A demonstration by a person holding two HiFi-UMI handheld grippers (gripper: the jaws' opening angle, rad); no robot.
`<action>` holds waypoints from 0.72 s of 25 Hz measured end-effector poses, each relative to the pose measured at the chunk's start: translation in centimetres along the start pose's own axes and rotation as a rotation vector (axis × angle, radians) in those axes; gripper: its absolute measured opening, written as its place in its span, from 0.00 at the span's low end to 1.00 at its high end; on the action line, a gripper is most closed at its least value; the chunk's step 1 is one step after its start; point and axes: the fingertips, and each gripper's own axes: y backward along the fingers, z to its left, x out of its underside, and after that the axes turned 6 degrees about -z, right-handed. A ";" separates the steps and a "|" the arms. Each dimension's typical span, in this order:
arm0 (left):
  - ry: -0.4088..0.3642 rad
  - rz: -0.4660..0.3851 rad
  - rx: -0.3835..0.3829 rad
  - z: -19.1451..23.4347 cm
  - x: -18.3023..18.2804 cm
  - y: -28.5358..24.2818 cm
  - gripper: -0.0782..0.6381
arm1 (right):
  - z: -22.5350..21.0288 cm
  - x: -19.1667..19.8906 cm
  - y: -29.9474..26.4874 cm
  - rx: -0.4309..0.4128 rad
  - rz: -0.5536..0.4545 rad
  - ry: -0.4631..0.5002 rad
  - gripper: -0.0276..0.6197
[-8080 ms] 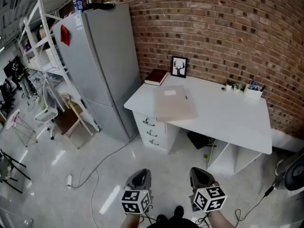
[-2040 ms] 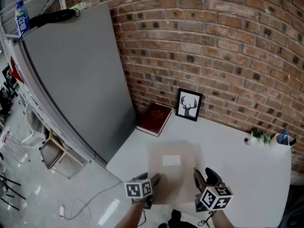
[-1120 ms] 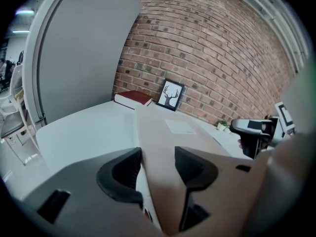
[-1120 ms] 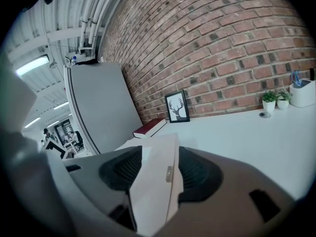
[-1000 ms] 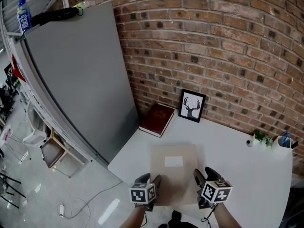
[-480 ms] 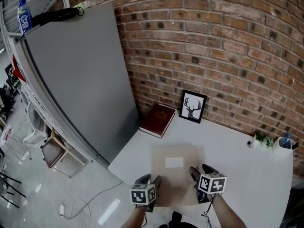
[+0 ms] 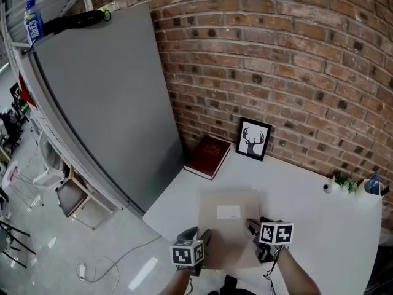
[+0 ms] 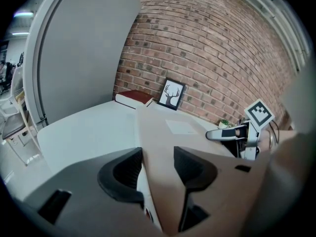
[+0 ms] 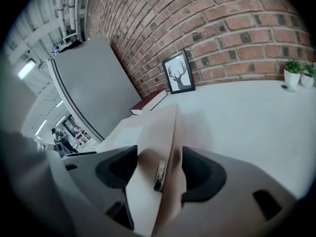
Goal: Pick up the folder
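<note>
The left gripper (image 7: 202, 233) (marker cube at its rear) stood with its jaws apart astride the near left edge of the folder (image 7: 228, 235), the pads not pressing. The right gripper (image 7: 255, 225) held its jaws spread wide over the folder's near right edge, likewise unclamped, and a small metal clip (image 9: 159, 174) showed between them. The folder was a thin, flat, matte tan rectangle with a white label, lying at the front of the smooth white desk (image 7: 313, 226). Beyond it lay a dark red hardback book (image 7: 207, 156) and an upright black-framed deer picture (image 7: 254, 139) against the rough brick wall (image 7: 276, 60).
</note>
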 end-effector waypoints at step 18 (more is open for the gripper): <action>0.016 0.017 0.016 -0.1 0.0 -0.1 0.39 | 0.3 0.1 0.2 0.014 0.000 0.017 0.44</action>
